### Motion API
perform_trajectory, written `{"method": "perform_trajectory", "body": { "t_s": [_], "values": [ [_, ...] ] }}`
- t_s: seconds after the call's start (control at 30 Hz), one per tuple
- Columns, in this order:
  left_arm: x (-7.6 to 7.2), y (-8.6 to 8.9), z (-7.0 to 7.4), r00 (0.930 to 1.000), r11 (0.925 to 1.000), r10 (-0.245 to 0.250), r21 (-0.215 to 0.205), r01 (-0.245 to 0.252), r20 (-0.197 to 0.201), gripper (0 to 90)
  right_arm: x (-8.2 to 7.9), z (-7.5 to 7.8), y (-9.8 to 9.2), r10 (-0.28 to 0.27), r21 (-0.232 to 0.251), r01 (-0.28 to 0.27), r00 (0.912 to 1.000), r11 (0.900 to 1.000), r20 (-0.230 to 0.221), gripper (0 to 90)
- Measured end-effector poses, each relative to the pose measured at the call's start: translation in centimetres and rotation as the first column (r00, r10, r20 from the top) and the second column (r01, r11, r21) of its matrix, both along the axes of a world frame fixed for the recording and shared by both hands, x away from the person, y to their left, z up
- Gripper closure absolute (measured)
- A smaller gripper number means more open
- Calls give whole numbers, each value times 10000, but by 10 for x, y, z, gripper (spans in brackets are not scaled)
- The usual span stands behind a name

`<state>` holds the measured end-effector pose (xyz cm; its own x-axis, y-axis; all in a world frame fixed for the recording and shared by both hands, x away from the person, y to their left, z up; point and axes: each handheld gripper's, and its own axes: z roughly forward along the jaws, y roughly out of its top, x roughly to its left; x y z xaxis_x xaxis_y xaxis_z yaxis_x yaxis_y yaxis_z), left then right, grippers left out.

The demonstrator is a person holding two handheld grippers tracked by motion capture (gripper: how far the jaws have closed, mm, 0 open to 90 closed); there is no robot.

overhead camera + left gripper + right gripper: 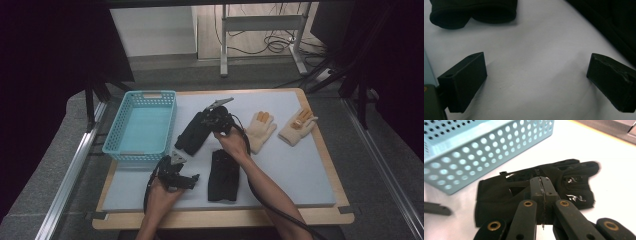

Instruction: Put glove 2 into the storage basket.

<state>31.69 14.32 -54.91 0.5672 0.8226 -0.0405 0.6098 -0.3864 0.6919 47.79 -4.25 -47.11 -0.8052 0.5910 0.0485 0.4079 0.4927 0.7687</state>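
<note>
Black glove point(536, 187) pinched in clenched right claw point(541, 185) (white markings unreadable), left claw point(536, 75) released, turquoise basket point(474, 152) beside.

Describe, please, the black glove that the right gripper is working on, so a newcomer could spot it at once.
Start at the blue perforated basket on the table's left. Just right of it a black glove lies slanted on the white mat, with the right gripper shut over its far end. The other black glove lies nearer the person; the cream pair lies farther right.
</note>
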Motion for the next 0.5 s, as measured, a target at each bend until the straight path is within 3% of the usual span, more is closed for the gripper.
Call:
{"method": "perform_trajectory", "body": {
  "t_s": [0.13,0.27,0.3,0.33,0.37,0.43,0.47,0.5],
  "values": [
    [0,0,0,10000,10000,-3,4,3,-2,34,-6,8,-11,-31,-2,31,10000,10000,61,890],
    [0,0,0,10000,10000,4,-1,-4,0,34,-5,-1,-17,-50,-75,48,9996,10000,-279,885],
    [0,-1,0,10000,10000,52,-73,-52,17,34,-2,-13,-15,-138,-114,134,9990,9998,-424,759],
    [0,-1,0,10000,10000,52,-73,-52,17,34,-2,-13,-15,-138,-114,134,9990,9998,-424,759],
    [0,0,0,10000,10000,9,-8,-9,-2,34,2,-26,-8,-220,-266,201,9971,9994,-735,648],
    [0,0,0,10000,10000,19,-32,-19,-1,34,4,-32,-5,-307,-418,277,9969,9987,-728,602],
    [0,0,0,10000,10000,18,-25,-18,-1,34,8,-42,2,-512,-641,473,9968,9968,-619,525],
    [0,0,0,10000,10000,18,-25,-18,-1,34,8,-42,2,-512,-641,473,9968,9968,-619,525]
  ]
}}
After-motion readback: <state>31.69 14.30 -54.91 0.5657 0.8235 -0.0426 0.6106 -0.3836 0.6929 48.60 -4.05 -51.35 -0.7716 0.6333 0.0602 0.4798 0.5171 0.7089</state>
